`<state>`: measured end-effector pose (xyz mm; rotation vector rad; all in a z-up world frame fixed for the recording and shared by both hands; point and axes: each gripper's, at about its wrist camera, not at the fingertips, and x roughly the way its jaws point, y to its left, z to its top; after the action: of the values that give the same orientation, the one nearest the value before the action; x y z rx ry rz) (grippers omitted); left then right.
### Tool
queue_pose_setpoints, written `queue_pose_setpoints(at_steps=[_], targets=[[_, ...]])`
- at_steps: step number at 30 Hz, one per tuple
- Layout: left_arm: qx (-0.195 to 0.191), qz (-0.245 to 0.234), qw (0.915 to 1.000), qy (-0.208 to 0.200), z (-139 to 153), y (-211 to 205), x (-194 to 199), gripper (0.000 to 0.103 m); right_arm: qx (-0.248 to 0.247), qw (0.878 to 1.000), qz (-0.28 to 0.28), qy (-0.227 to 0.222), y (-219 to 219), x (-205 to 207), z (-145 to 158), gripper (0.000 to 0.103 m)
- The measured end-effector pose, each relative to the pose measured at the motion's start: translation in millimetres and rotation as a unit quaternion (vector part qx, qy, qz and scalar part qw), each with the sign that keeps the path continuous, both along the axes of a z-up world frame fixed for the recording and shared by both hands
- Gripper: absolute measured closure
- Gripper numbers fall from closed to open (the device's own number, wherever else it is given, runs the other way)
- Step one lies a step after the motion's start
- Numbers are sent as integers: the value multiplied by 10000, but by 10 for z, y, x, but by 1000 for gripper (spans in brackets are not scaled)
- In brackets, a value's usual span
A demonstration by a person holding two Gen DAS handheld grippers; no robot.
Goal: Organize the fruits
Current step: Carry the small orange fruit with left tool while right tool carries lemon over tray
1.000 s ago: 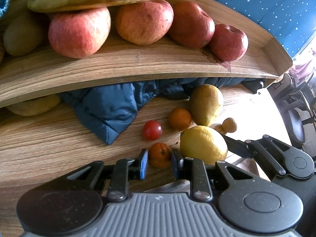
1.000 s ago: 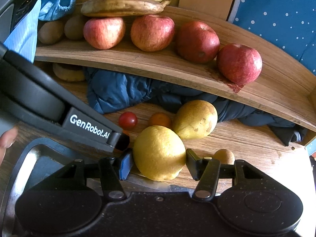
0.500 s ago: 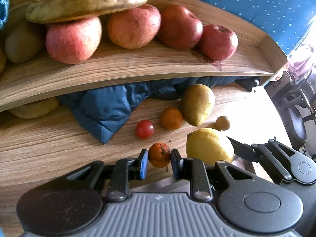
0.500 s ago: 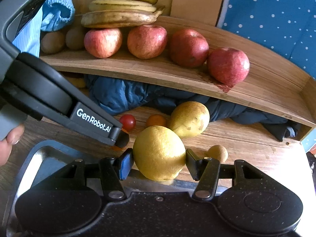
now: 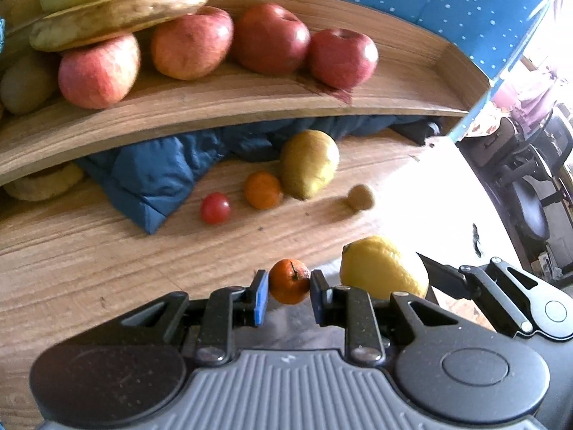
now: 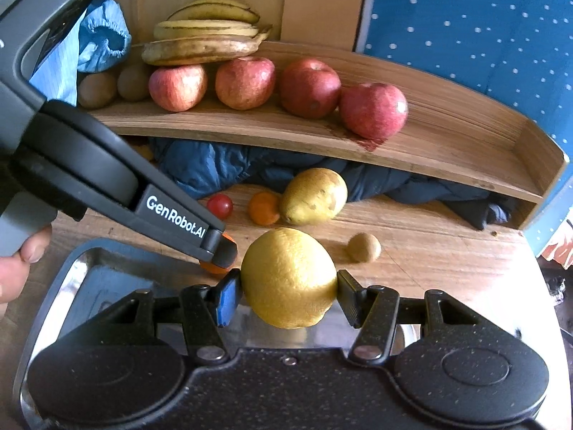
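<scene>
Right wrist view: right gripper [image 6: 288, 292] clamps a lemon [image 6: 288, 277] over a metal tray [image 6: 77, 268]; beside it, left gripper [image 5: 286, 294] pinches a small orange [image 5: 289, 281]. Farther off, a tomato [image 6: 219, 206], second orange [image 6: 264, 208], pear [image 6: 315, 195] and kiwi [image 6: 364, 247] lie on the table [image 6: 429, 251], below a shelf [image 6: 447, 143] of apples [image 6: 309, 87] and bananas [image 6: 207, 41]. Both fruits appear mid-carry; next, each needs lowering into the tray before release.
</scene>
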<state>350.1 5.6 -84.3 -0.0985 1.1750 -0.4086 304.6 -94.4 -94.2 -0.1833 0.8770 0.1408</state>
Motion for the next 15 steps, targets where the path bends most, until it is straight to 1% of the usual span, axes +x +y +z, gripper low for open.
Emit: queue_pose_setpoints(at_steps=[15], targets=[[9,-349,9993,109,-14,-288,-341,76,7,9991,-429,78,-303,-542,50,45]])
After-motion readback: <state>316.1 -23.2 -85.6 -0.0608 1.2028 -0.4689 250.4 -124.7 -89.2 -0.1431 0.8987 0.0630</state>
